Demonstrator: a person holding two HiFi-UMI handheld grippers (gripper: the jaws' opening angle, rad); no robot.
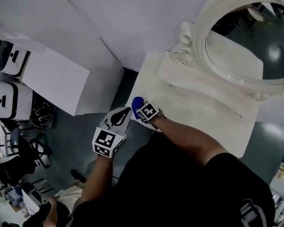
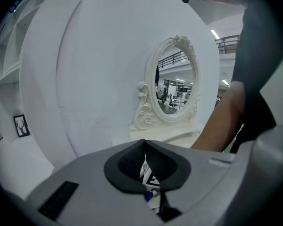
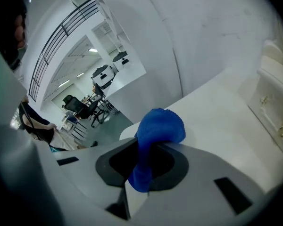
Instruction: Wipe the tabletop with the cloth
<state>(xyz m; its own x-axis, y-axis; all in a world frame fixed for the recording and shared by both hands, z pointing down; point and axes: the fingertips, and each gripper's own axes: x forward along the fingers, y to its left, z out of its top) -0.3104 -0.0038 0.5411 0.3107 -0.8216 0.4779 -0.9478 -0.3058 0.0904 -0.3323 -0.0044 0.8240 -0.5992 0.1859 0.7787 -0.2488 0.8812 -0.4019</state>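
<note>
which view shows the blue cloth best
The right gripper view: the cloth fills the middle, pinched in the right tool. The head view shows only a small blue bit at the table corner; the left gripper view just a blue speck.

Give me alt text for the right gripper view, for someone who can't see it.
The right claw is shut on a bunched blue cloth at the corner of a white tabletop. A white drawer unit with small knobs stands at right; office chairs stand beyond.
</note>
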